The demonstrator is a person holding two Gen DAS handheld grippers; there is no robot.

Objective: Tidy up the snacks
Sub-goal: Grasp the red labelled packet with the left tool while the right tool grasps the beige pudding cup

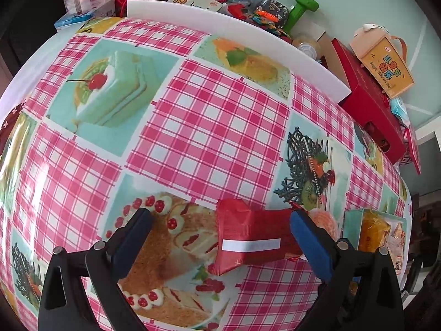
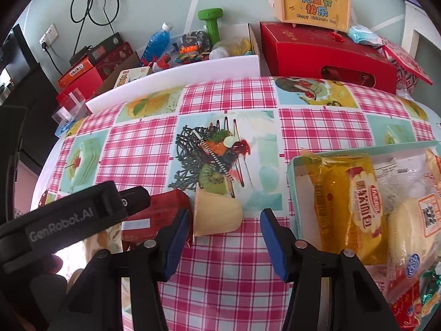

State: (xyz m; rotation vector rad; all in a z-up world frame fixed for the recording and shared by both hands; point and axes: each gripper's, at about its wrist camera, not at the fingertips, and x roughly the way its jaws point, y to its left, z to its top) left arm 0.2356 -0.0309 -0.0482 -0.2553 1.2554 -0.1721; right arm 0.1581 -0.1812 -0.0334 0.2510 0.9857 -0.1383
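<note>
A red snack packet (image 1: 248,237) with a white label strip lies on the checked tablecloth between the fingers of my left gripper (image 1: 220,229). That gripper is open; its right pad sits at the packet's end and the left pad stands well clear. In the right wrist view a pale yellow jelly cup (image 2: 217,215) lies on its side between the fingers of my right gripper (image 2: 226,218). The jaws are open, with a gap on the cup's right side. The red packet (image 2: 154,209) lies just left of the cup. A teal box (image 2: 292,171) at the right holds bread packs and sweets.
A white foam board (image 2: 179,74) runs along the table's far edge. Behind it are a cardboard box of clutter (image 2: 193,47), a green dumbbell (image 2: 212,22), a red gift box (image 2: 325,52) and a yellow handled box (image 2: 314,2). The left gripper's black housing (image 2: 69,220) fills the lower left.
</note>
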